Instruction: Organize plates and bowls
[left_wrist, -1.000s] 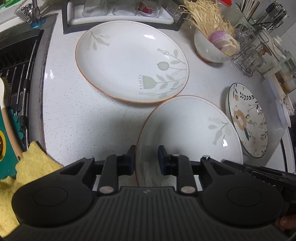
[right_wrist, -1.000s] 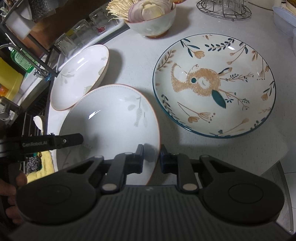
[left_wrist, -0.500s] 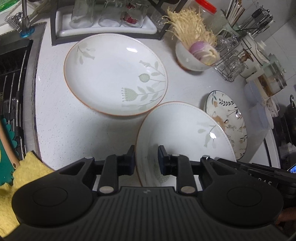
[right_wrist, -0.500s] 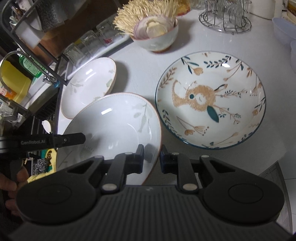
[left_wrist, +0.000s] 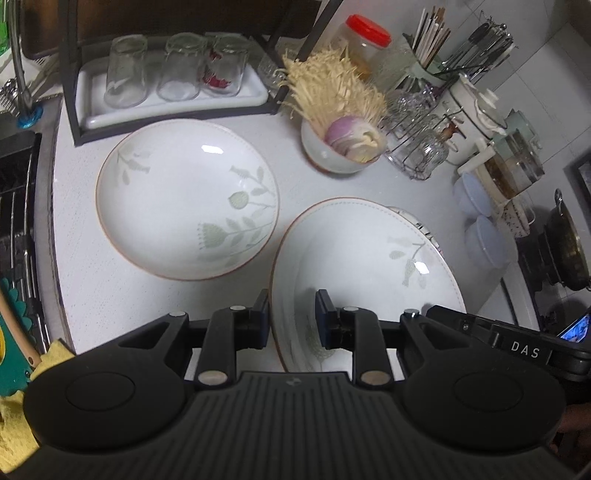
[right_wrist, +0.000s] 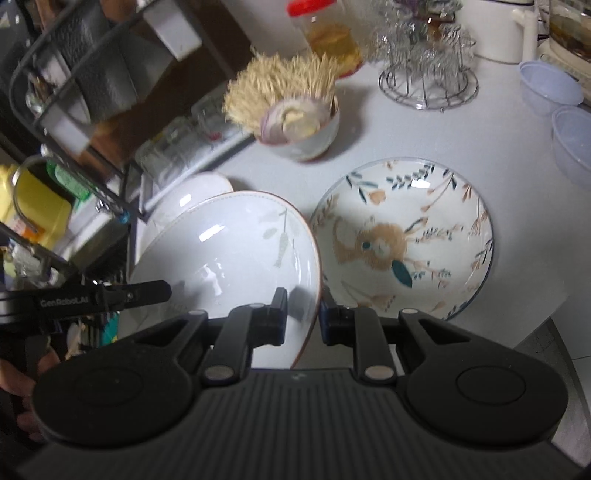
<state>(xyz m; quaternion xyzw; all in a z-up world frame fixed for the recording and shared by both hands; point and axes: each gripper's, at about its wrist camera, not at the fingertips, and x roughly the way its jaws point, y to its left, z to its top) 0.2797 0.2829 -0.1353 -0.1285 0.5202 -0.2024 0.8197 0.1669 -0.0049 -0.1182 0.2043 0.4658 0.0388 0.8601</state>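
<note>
**Plate held at 2 edges, clear of the counter**

The left gripper (left_wrist: 291, 314) and right gripper (right_wrist: 303, 314) each pinch opposite rims of the held plate (left_wrist: 365, 266), jaws nearly closed on it. Ahead-left of the left claw lies its matching plate (left_wrist: 184, 199) (likely stacking target); ahead-right of the right claw, the rabbit bowl (right_wrist: 402, 240). Open counter (left_wrist: 92, 280) lies between.

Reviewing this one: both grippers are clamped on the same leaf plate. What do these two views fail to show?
- Rabbit plate: in the left wrist view only a sliver of rim shows; the held plate covers it.
- Second leaf plate: in the right wrist view mostly behind the held plate.
- Held plate's underside and its gap to the counter: hidden in both views.
- Held plate's near rim: behind the left gripper and right gripper.
</note>
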